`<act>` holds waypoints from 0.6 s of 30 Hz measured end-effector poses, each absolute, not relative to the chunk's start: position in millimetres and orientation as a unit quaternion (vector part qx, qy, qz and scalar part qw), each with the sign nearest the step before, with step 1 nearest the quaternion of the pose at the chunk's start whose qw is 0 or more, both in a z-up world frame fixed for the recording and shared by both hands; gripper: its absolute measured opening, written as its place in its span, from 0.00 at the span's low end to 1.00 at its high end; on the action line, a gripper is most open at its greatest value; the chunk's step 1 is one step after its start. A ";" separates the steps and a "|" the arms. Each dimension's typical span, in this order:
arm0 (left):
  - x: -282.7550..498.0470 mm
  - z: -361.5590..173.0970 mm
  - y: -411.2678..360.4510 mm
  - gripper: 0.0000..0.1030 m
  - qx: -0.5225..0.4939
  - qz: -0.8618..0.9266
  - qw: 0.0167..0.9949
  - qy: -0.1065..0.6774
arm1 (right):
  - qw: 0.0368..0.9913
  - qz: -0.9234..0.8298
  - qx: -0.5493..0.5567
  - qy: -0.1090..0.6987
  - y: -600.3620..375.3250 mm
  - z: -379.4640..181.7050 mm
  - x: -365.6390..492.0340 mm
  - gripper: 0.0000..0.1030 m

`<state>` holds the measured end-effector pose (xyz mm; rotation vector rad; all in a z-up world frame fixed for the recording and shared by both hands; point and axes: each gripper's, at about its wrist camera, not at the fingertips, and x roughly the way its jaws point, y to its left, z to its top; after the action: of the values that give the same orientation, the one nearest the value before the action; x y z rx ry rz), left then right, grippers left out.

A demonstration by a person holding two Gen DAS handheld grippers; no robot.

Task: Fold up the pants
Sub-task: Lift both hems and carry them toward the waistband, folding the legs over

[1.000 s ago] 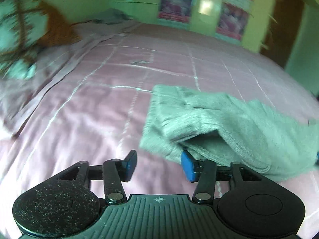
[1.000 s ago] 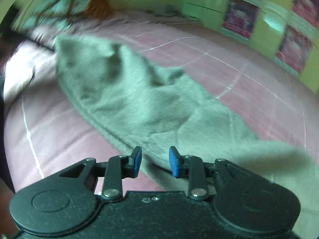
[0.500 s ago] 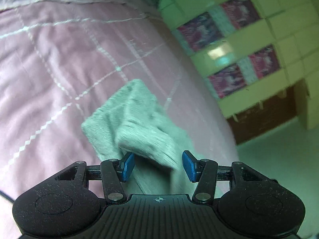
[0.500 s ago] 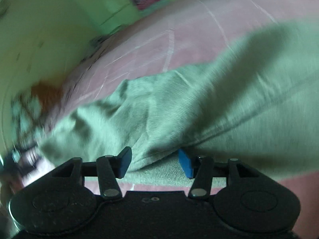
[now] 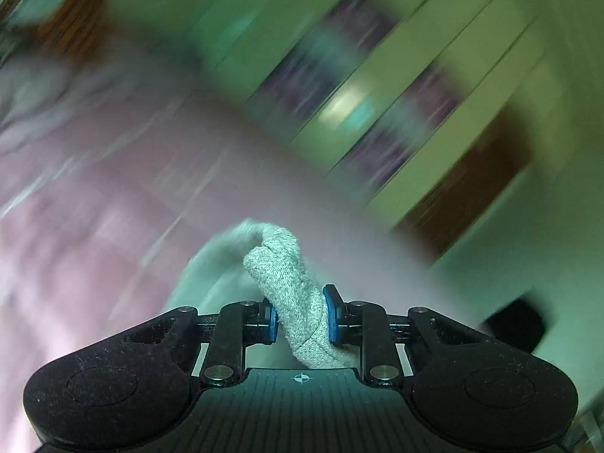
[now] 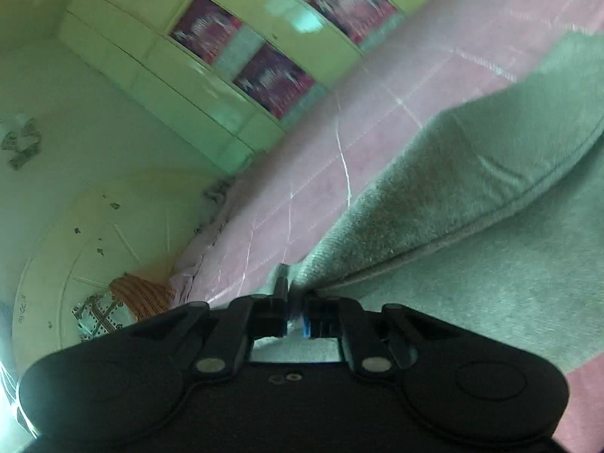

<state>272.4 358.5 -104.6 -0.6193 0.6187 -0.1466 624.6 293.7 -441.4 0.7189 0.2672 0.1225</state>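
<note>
Fuzzy knit pants (image 5: 290, 287), matt pink quilted bedspread (image 6: 377, 105), glossy cabinets (image 6: 158, 87)

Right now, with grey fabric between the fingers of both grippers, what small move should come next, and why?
Probably lift both together. The left gripper is closing on a bunched fold of the pants; the right gripper pinches their edge low over the pink bedspread, and most of the cloth lies there.
</note>
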 end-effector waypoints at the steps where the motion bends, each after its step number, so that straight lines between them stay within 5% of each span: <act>1: 280.1 -126.1 356.6 0.23 -0.277 -0.043 0.886 0.369 | 0.927 0.052 0.338 0.153 296.3 -452.6 627.1 0.08; 4: 272.5 -148.2 360.4 0.23 -0.298 -0.037 0.875 0.379 | 0.898 0.016 0.349 0.267 298.3 -496.9 649.3 0.07; 14: 268.6 -109.3 366.2 0.23 -0.300 -0.065 0.895 0.323 | 0.913 0.036 0.333 0.232 303.8 -467.6 635.9 0.08; 18: 289.4 -134.0 363.0 0.23 -0.237 -0.033 0.875 0.421 | 0.911 0.052 0.345 0.219 301.1 -465.6 622.8 0.07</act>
<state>289.4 363.0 -134.0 -0.4950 0.8795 -0.0685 622.8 301.1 -465.6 0.7107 0.4505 0.1081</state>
